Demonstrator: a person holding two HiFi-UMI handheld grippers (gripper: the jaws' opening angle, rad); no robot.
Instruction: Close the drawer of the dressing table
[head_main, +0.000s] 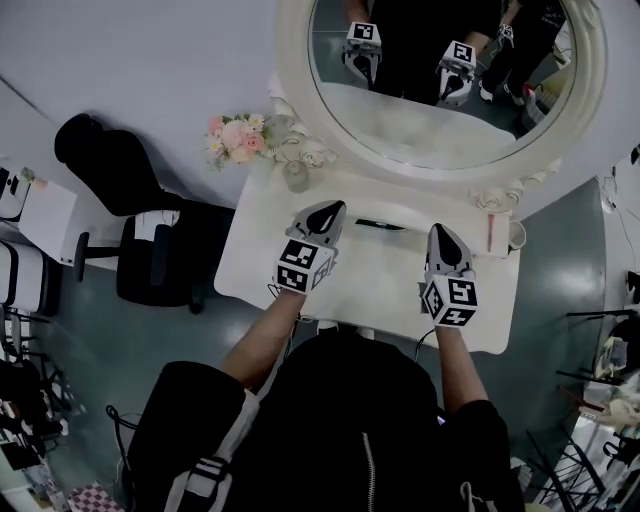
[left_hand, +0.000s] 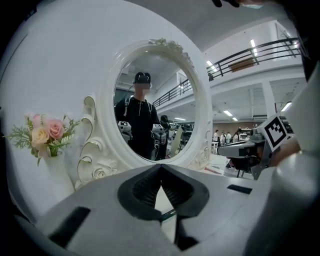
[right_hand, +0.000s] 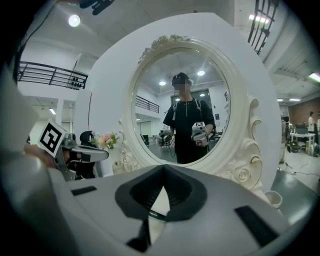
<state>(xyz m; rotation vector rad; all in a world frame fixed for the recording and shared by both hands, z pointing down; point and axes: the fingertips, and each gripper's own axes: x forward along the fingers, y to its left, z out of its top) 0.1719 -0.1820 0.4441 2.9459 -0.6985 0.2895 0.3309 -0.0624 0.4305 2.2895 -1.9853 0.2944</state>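
at the dressing table's back: mirror, flowers, glass, cup.

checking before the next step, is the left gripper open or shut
Shut: the left gripper shows jaws meeting at the tips, nothing between them.

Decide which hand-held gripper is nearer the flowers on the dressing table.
Left. In the head view, the left hand-held gripper is below and right of the flowers; the right hand-held gripper is farther right, near the cup.
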